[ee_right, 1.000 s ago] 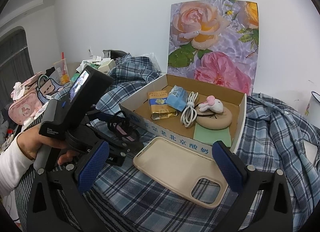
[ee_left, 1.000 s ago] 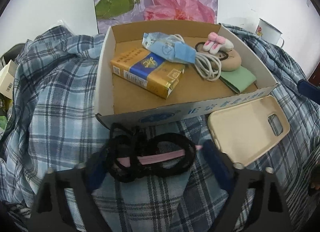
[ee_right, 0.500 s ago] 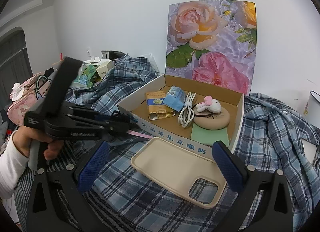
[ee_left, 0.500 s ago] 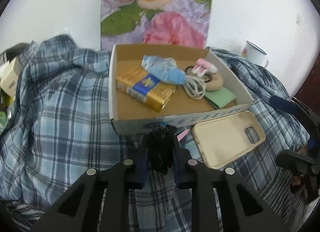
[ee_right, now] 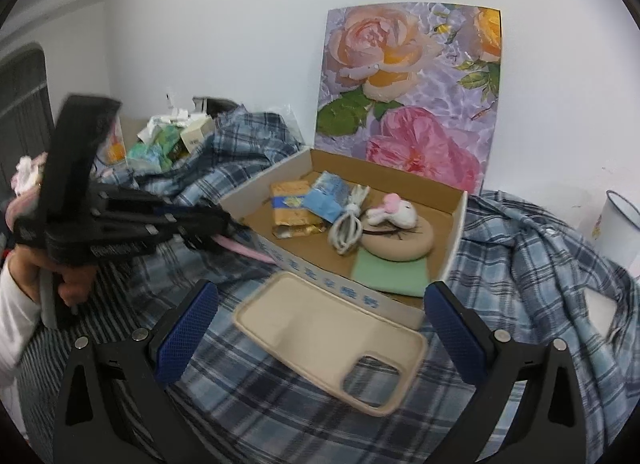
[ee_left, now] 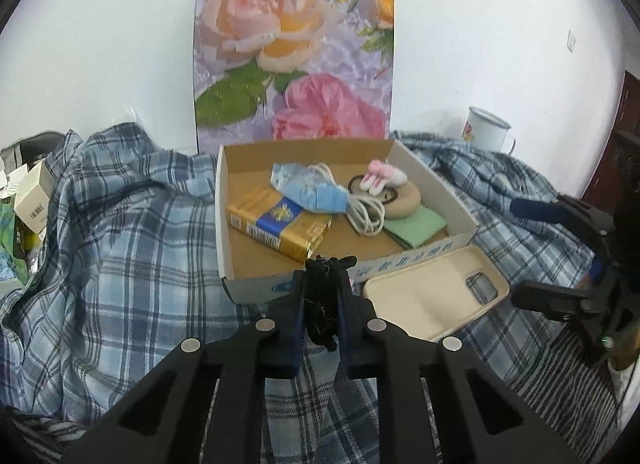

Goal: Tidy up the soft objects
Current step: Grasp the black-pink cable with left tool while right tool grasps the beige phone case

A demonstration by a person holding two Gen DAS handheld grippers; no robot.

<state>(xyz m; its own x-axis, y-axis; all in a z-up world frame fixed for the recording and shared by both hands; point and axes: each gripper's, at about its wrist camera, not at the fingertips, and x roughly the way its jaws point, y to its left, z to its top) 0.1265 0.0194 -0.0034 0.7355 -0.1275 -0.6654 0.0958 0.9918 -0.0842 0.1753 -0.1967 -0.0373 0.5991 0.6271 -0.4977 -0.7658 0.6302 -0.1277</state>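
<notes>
Black stretchy band with a pink strip (ee_left: 325, 300) sits bunched between the dark blue pads (ee_left: 297, 304) of the left gripper (ee_left: 320, 296), clamped tight and lifted clear of the blue plaid cloth (ee_left: 120, 256). It hangs just in front of the near wall of the shallow cardboard box (ee_left: 256, 288), not yet over it; from the right-wrist view the pink tail (ee_right: 240, 250) trails below the jaws, close to the box's edge.

Inside the box lie a gold-and-blue packet (ee_left: 278, 223), a pale blue face mask (ee_left: 308, 189), a coiled white cable (ee_left: 366, 213), a small pink-and-white plush bunny (ee_left: 382, 175) on a round tan pad (ee_left: 404, 199), and a green cloth (ee_left: 416, 225).

The right gripper (ee_right: 320, 316) hovers with its fingers wide apart, the beige phone case (ee_right: 320, 328) on the cloth in front of them — untouched.

To place the band well, I'd say carry it higher so the dangling tail clears the box wall, aim for the bare cardboard at the near left corner, and let go only once it is low inside — so it doesn't spring back out.
</notes>
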